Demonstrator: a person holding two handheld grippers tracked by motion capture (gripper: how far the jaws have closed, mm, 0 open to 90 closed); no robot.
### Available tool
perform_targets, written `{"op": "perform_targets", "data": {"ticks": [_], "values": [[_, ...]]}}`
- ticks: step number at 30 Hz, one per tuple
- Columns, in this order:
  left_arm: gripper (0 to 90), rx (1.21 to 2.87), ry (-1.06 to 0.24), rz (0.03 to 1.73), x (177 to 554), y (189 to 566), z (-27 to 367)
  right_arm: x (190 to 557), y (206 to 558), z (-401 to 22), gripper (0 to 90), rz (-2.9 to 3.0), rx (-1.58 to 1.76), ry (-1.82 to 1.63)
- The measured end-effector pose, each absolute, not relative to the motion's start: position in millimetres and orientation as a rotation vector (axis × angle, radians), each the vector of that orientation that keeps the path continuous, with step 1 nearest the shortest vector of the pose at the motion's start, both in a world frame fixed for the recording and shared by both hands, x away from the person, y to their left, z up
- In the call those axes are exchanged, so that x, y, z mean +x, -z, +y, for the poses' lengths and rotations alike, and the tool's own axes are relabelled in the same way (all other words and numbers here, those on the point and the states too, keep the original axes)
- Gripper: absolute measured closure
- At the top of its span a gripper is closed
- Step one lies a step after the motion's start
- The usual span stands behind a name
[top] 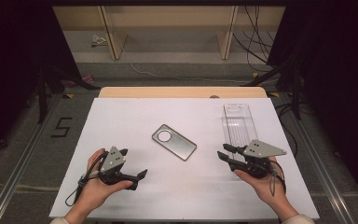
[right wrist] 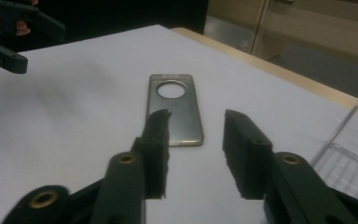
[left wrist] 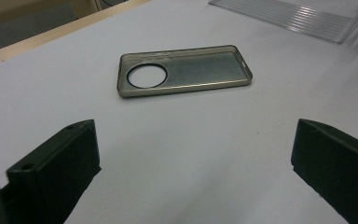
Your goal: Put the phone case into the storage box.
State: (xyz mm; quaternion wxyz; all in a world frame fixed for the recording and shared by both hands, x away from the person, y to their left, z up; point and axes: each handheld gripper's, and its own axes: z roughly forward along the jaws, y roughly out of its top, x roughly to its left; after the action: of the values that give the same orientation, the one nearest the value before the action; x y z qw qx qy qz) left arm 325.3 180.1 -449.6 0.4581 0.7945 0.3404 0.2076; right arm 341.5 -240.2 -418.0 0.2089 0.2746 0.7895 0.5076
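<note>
While we are holding both grippers low over the white table [top: 121, 121], nothing is clamped in either of them. Starting at the left, we are keeping the left gripper [top: 134, 164] near the front edge with its jaws spread wide apart, nothing between them, pointing across towards the middle of the table. Ahead of it and to its right, the phone case [top: 174, 142] is lying flat at the centre of the table, hollow side up, with the round camera hole at its far-left end; its long axis is running on a diagonal from far left to near right. In the left gripper view the case [left wrist: 184, 70] is sitting well ahead of the jaws and broadside to them. Farther right, we are aiming the right gripper [top: 225, 157] leftward, jaws partly apart and empty, and in its own view the case [right wrist: 174, 108] is lying nearly end-on just beyond the jaws. We judge this right gripper slightly better lined up with the near-right end. Just behind the right hand, a clear plastic tray [top: 239, 122] is lying lengthwise, apart from the case.
</note>
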Motion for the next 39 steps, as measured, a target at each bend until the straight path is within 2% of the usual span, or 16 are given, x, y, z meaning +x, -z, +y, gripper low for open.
{"op": "perform_targets", "data": {"ticks": [3, 12, 39], "values": [[0.5, 1.958, -0.513, 0.84, 325, 450, 180, 344, 418, -231, 76.3, 2.225, 0.766, -1.392], [0.5, 1.958, -0.513, 0.839, 325, 450, 180, 354, 422, -208, 89.7, 2.305, 0.777, -1.307], [0.5, 1.964, -0.515, 0.837, 326, 450, 181, 413, 440, -136, 90.0, 2.369, 0.958, -1.064]]}}
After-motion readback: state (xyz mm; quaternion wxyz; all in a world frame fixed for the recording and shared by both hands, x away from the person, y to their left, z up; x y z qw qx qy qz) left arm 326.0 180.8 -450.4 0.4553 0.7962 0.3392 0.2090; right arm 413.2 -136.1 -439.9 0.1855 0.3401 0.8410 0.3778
